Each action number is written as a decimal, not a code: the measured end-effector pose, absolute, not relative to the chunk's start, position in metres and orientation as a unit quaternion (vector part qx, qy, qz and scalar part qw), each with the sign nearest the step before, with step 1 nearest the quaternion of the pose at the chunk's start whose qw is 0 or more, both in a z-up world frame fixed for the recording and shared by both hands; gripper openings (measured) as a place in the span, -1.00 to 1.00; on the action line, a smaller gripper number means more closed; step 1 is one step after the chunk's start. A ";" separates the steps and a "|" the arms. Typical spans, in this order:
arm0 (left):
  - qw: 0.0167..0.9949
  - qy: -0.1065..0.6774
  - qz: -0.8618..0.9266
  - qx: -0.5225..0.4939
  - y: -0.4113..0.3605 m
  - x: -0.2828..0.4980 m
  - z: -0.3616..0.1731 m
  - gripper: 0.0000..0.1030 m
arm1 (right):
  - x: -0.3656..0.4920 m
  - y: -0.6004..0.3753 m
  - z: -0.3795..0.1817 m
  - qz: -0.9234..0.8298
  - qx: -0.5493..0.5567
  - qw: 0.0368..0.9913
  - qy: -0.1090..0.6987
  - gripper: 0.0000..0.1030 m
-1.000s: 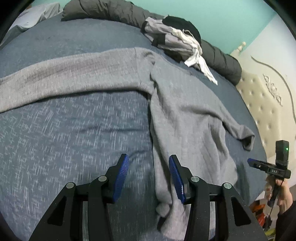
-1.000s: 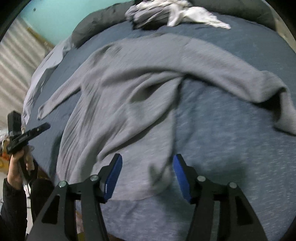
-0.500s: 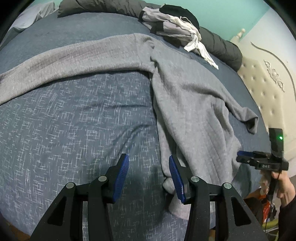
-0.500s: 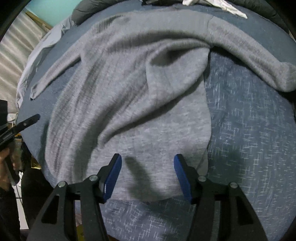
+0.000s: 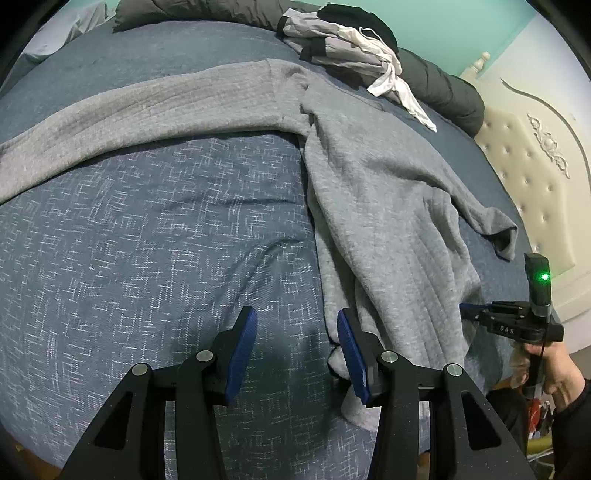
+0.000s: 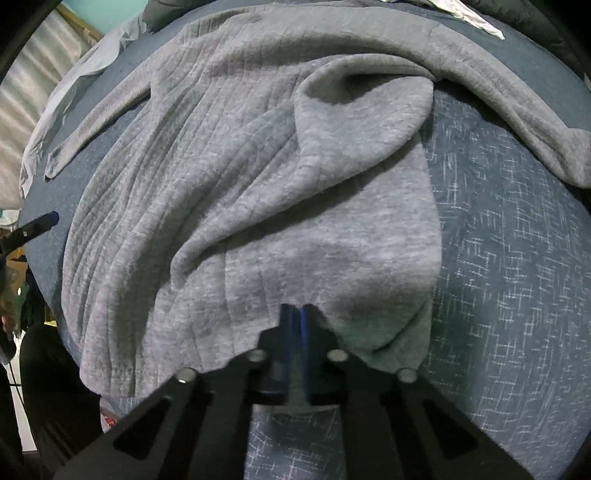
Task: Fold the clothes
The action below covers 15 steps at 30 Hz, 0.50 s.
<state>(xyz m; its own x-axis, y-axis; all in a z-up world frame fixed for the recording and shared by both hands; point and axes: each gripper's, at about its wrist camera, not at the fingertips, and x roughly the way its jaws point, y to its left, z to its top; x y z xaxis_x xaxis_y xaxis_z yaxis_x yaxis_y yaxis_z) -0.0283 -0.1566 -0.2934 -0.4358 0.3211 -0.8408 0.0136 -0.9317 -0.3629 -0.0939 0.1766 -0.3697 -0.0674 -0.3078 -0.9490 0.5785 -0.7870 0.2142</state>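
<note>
My right gripper (image 6: 295, 321) has just closed on the near hem of the grey sweater (image 6: 258, 155) lying across the bed (image 6: 498, 258). My left gripper (image 5: 295, 347) is open beside its near corner; I should grip that corner before lifting evenly.

A plain grey sweater (image 5: 388, 206) lies on a dark blue bedspread (image 5: 155, 258) flecked with white crosshatch; upper right, a turquoise wall (image 5: 461, 26).
</note>
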 end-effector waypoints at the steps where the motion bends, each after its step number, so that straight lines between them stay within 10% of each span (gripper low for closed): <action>1: 0.093 -0.160 0.832 -0.523 -0.156 -0.028 -0.294 -0.05 | -0.093 0.177 -0.368 -0.724 0.607 0.309 0.110 -0.98; 15: 0.094 -0.161 0.832 -0.522 -0.156 -0.026 -0.294 -0.05 | -0.100 0.220 -0.320 -0.766 0.561 0.302 0.083 -1.00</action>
<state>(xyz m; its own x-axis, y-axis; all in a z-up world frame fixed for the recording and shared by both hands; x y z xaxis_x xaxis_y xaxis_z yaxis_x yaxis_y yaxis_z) -0.0263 -0.1565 -0.2940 -0.4373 0.3243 -0.8388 0.0127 -0.9304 -0.3664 -0.1002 0.2196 -0.3203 -0.1887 -0.3700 -0.9096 0.5568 -0.8034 0.2113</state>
